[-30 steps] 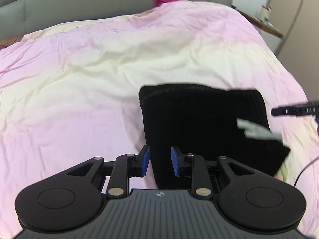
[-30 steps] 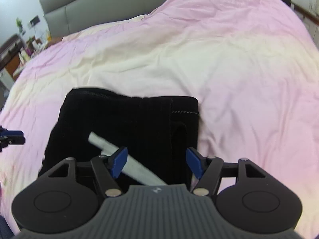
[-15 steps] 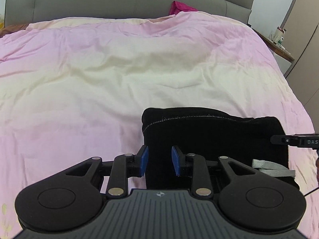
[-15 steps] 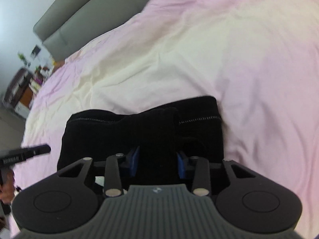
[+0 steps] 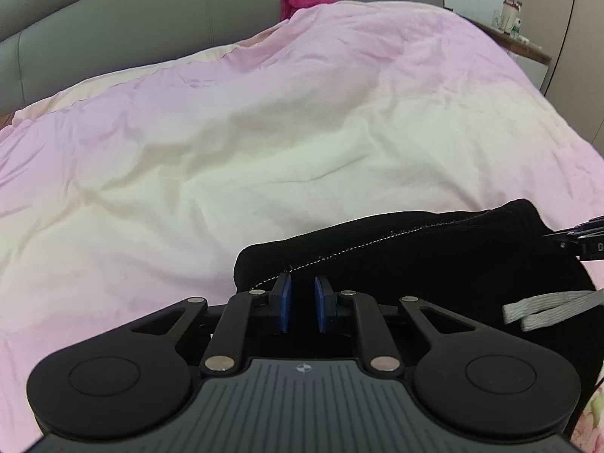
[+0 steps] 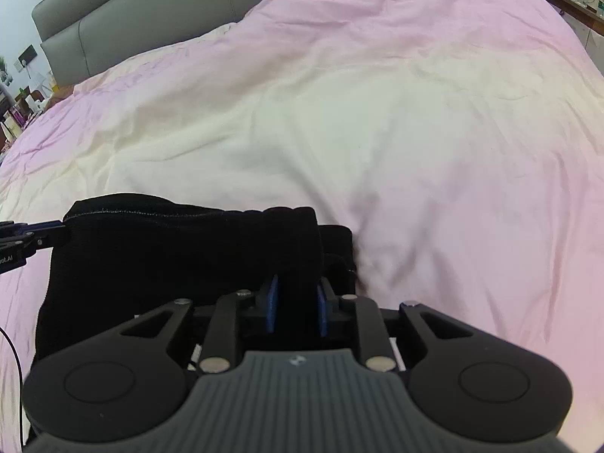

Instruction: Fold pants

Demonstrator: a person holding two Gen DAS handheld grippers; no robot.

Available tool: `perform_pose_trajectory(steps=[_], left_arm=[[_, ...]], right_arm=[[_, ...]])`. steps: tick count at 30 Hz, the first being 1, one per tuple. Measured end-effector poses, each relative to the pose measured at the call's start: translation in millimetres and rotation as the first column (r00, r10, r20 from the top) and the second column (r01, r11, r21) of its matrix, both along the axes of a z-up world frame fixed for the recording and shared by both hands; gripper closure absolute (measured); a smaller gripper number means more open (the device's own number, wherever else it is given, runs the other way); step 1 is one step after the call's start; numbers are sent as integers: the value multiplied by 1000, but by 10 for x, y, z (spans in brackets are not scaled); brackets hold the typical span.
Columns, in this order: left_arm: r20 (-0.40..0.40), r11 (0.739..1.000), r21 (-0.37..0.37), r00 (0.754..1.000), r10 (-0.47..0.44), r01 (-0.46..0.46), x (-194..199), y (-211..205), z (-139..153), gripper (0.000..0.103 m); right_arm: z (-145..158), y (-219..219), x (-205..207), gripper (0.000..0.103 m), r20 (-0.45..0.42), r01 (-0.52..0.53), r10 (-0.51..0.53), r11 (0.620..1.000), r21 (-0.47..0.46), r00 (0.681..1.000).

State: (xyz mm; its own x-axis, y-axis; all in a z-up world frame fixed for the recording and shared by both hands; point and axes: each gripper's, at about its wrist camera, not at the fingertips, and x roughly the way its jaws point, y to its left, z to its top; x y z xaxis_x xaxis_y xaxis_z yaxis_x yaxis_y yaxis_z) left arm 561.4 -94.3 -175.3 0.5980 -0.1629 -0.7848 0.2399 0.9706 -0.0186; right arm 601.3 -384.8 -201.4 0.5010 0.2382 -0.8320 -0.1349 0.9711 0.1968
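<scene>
We've got the black pants (image 5: 434,260) folded into a chunky bundle on the pink-and-cream duvet (image 5: 264,151), sitting right at the near edge of the bed. Our left hand-held gripper (image 5: 302,304) has its blue pads pinched onto the stitched corner of the bundle, with only a narrow gap between them. The right hand-held gripper (image 6: 294,307) is clamped on the thick fold at the opposite end – black cloth fills the space between its pads. A grey drawstring (image 5: 547,307) trails out by the right side. Writing-wise, the other tool's finger shows a few white letters – probably "D" – too cropped to read. Grey headboard (image 5: 151,11) behind.
</scene>
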Motion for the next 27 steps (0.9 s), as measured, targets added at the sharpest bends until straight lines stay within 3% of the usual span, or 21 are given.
perform_pose_trajectory(steps=[3, 5, 9, 12, 14, 21, 27], left_arm=[[-47, 999, 42, 998, 32, -30, 167, -60, -162, 85], [-51, 993, 113, 998, 31, -25, 216, -160, -221, 86], [-34, 981, 191, 999, 31, -24, 156, -302, -116, 86], [2, 985, 171, 1000, 25, -25, -29, -241, 60, 86], [2, 991, 124, 999, 45, -45, -171, -152, 161, 85], [-1, 1000, 6, 1000, 10, -10, -977, -34, 348, 85], [-11, 998, -20, 999, -54, 53, -1710, -31, 262, 85]], right_arm=[[-117, 57, 76, 86, -18, -8, 8, 999, -32, 1000], [-182, 81, 104, 85, -23, -5, 4, 999, -40, 1000], [-194, 81, 110, 84, -26, 21, -22, 999, -35, 999], [-64, 103, 16, 80, -19, 20, -21, 998, -59, 1000], [67, 100, -124, 70, 14, -2, 3, 996, -92, 1000], [388, 105, -915, 70, 131, -77, 96, 987, -142, 987], [280, 188, -1477, 70, 174, -94, 125, 980, -174, 977]])
